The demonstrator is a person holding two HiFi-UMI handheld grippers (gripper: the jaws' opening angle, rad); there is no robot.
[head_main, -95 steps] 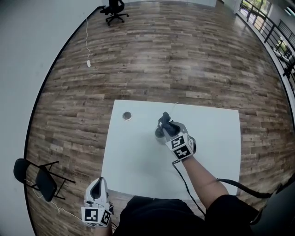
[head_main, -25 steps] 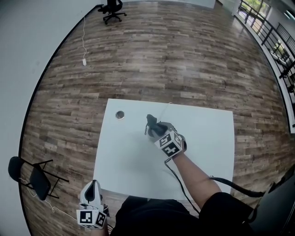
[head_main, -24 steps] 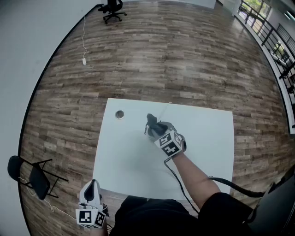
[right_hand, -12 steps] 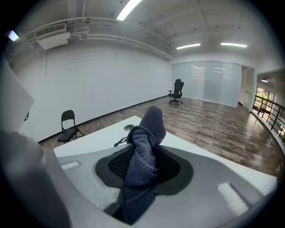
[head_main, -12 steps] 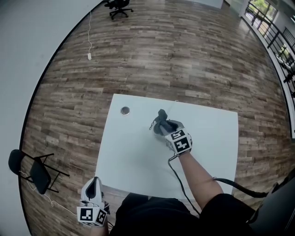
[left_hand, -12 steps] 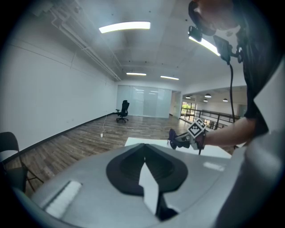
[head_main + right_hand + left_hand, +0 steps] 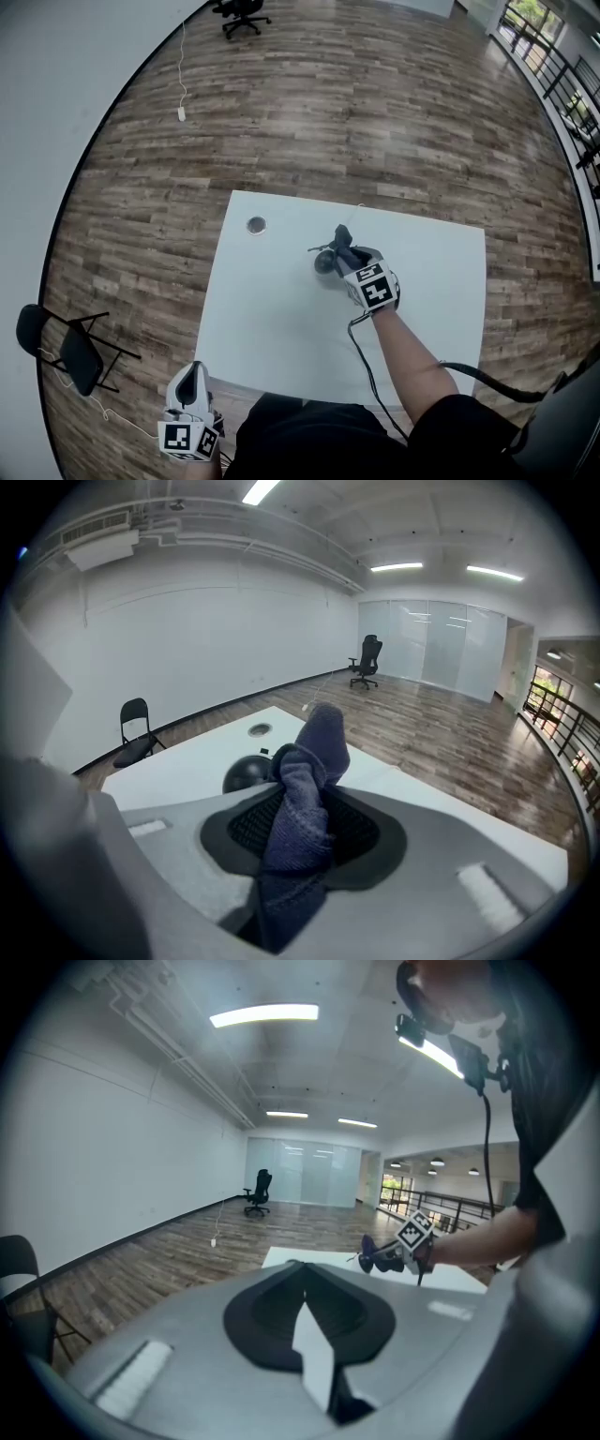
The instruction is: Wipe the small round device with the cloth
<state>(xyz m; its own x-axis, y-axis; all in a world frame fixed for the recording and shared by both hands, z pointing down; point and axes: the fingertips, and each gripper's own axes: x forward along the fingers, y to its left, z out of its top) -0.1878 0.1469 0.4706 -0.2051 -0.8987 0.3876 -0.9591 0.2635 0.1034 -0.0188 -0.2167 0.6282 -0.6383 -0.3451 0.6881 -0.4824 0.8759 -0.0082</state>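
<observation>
Grip is only really settled in the right gripper view: the right gripper [image 7: 302, 832] is seen with its fingers clamped on a bunched dark blue cloth [image 7: 305, 789], which is squeezed between the pads and sticks out past the tips; in the head view that same right gripper [image 7: 349, 255] is mostly marker cube with a bit of cloth [image 7: 341, 236] poking out, so the pinch itself can't be read there. The small round device [image 7: 244, 773], a dark ball, is seen just beyond the fingertips and a touch to their left, sat on the white surface [image 7: 187, 761]; its right edge is covered by the cloth, so actual contact can't be told. In the head view the device [image 7: 325, 263] is tucked just beside the fingers.

The left gripper [image 7: 305, 1279] is shown in its own view with fingers pressed together on nothing; in the head view the left gripper [image 7: 194, 377] is held off the near edge of the surface [image 7: 272, 328], well apart from the device.

Past the device from the right fingertips, a round hole [image 7: 256, 224] is set in the surface; a black cable [image 7: 367, 361] is trailed along behind the arm; a folding chair [image 7: 67, 354] and an office chair [image 7: 240, 11] are parked on the wood floor [image 7: 356, 122].
</observation>
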